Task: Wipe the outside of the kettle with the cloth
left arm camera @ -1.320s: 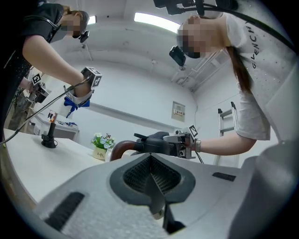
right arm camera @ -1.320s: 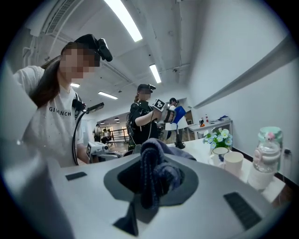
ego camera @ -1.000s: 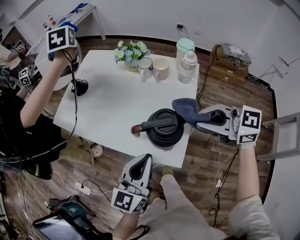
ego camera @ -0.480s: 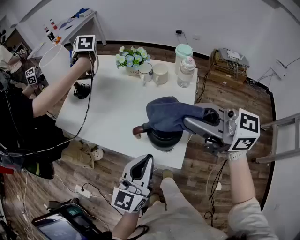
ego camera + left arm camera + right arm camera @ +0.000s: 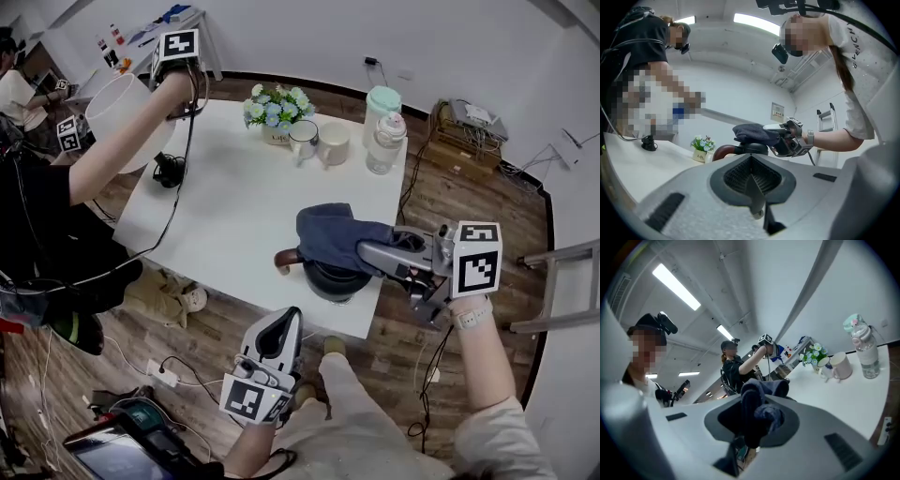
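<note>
- While the right gripper [image 5: 367,251] clamps the cloth [image 5: 330,232], that cloth drapes the top of the kettle [image 5: 328,281], reached from the kettle's right.
- The kettle's handle [image 5: 287,259] sticks out leftward.
- The left gripper [image 5: 284,321], jaws together and empty, hangs on the kettle's near side, off the table [image 5: 225,211]; open tabletop lies beyond the kettle.

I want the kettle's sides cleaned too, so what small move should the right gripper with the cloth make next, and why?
Probably drag the right gripper and cloth down around the side of the kettle. The cloth, clamped in its jaws, is draped over the kettle's top, while the black wall below shows bare. The left gripper, shut and empty, steadies nothing, so press lightly.
</note>
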